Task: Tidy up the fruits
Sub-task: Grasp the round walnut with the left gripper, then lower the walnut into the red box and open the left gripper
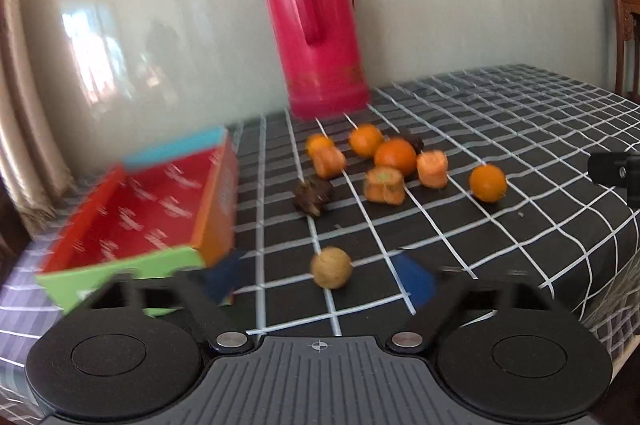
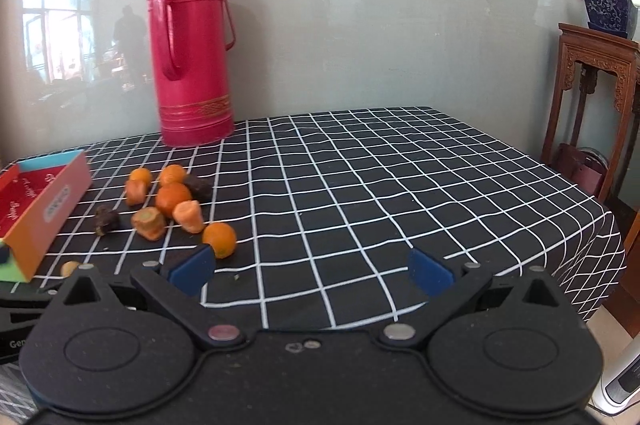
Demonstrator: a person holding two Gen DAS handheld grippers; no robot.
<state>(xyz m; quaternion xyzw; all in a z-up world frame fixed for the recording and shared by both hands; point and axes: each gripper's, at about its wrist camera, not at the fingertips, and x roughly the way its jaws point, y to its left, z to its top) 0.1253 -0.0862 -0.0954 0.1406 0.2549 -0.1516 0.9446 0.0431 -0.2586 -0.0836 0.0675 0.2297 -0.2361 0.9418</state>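
Now the left hand-held gripper (image 1: 320,275) hovers with fingers apart around the small tan fruit (image 1: 331,267); centre it, close gently (round, so it may roll), then carry it to the red box (image 1: 140,201) alongside. Right hand-held gripper (image 2: 310,271) is spread, empty. Beyond, oranges (image 1: 395,157) lie loose on the checked table (image 1: 520,153), a pink thermos (image 1: 316,21) against the wall.

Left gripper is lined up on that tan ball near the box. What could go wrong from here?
The tan ball is round and lies loose between the open left gripper fingers; a glancing touch may roll it away. The box corner sits beside the left finger, so closing could nudge it.
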